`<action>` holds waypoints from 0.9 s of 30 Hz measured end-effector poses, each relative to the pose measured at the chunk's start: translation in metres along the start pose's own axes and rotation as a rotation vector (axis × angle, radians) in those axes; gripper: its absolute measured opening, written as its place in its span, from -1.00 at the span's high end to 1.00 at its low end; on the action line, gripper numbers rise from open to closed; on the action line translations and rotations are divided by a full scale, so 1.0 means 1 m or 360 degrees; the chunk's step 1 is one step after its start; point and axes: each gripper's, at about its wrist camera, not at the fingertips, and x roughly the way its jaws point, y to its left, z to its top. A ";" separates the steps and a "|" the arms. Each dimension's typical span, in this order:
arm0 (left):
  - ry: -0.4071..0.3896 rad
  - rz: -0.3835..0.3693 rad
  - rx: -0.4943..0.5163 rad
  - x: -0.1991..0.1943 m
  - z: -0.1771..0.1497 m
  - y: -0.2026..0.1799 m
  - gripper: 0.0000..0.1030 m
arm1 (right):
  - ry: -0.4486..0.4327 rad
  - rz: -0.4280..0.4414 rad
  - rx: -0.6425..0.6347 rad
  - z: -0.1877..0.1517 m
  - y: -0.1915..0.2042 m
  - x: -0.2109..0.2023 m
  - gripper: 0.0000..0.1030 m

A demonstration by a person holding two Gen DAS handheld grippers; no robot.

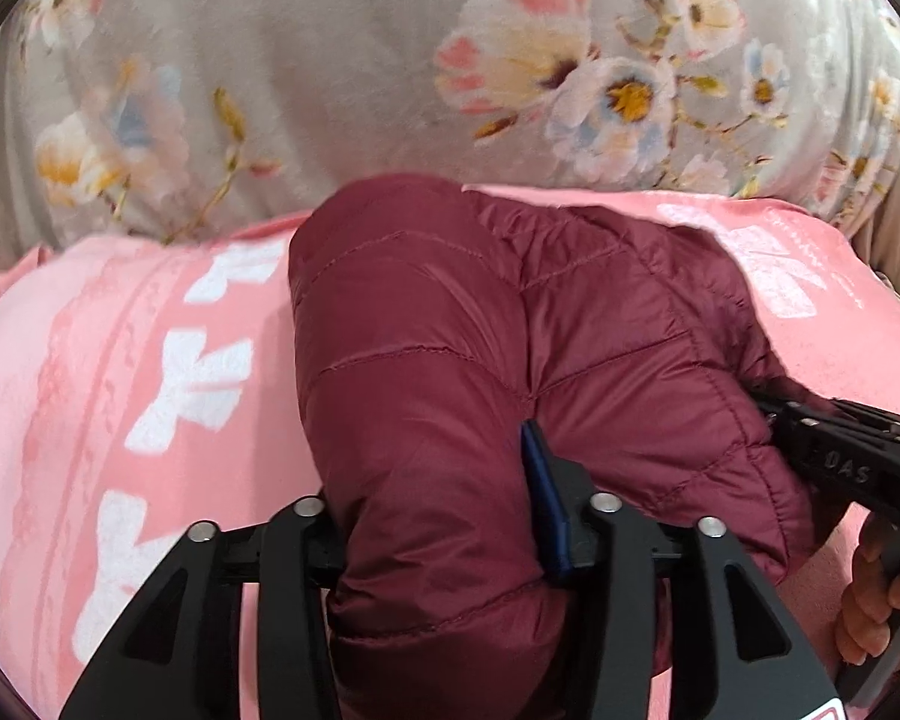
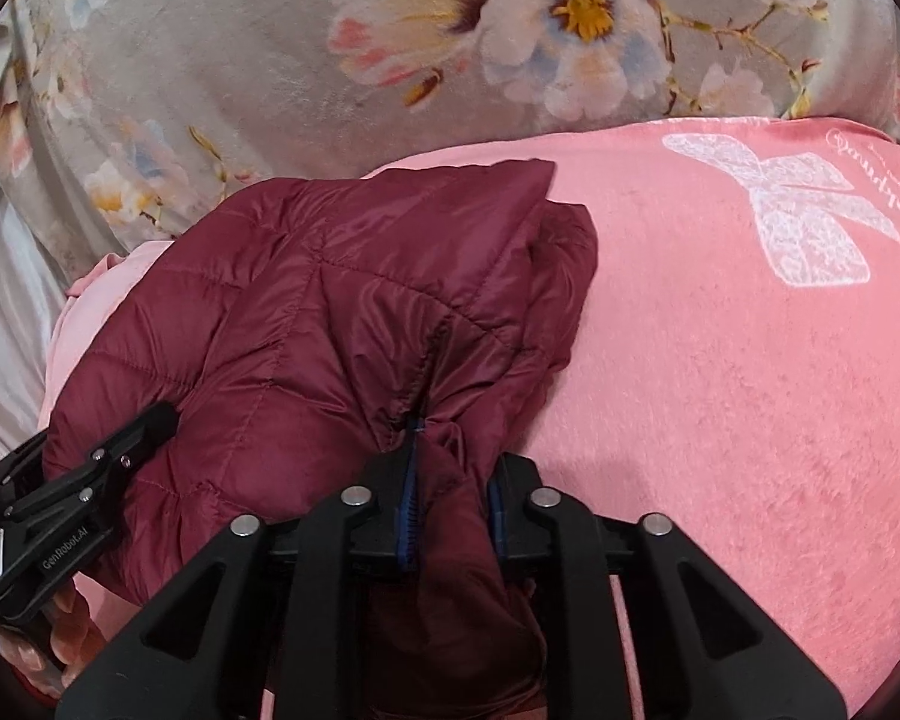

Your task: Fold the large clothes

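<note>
A maroon quilted puffer jacket (image 1: 510,330) (image 2: 330,300) lies bunched and folded over on a pink blanket (image 1: 120,360) (image 2: 720,390). My left gripper (image 1: 438,510) has a thick puffy fold of the jacket filling its jaws; the blue pad (image 1: 546,498) on the right presses the fabric, while the other pad is hidden under it. My right gripper (image 2: 450,498) has a narrower fold of the jacket's near edge between its blue pads (image 2: 408,504), and the fabric touches both. Each gripper also shows in the other's view, at the jacket's side (image 1: 840,450) (image 2: 90,480).
The pink blanket with white bow prints (image 2: 798,222) covers the near part of the bed. Behind it lies a grey floral blanket (image 1: 330,60) (image 2: 240,60). A person's hand (image 1: 870,600) (image 2: 48,642) holds each gripper's handle at the picture edges.
</note>
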 end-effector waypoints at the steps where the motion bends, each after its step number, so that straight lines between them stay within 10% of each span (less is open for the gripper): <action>1: 0.0038 0.0005 -0.0044 -0.002 -0.001 0.004 -0.04 | 0.0007 -0.0014 -0.0008 -0.001 -0.001 -0.006 0.45; 5: 0.0127 0.0080 -0.0188 -0.024 0.001 0.021 -0.21 | -0.0103 -0.0150 -0.0020 0.001 -0.007 -0.048 0.24; 10: 0.0006 0.0451 -0.0240 -0.064 0.032 0.024 -0.41 | -0.0226 -0.0194 -0.0040 0.024 0.004 -0.083 0.39; 27: 0.0216 0.0601 -0.0200 0.035 0.027 -0.011 -0.48 | -0.0020 -0.0346 -0.0213 0.011 0.036 0.026 0.55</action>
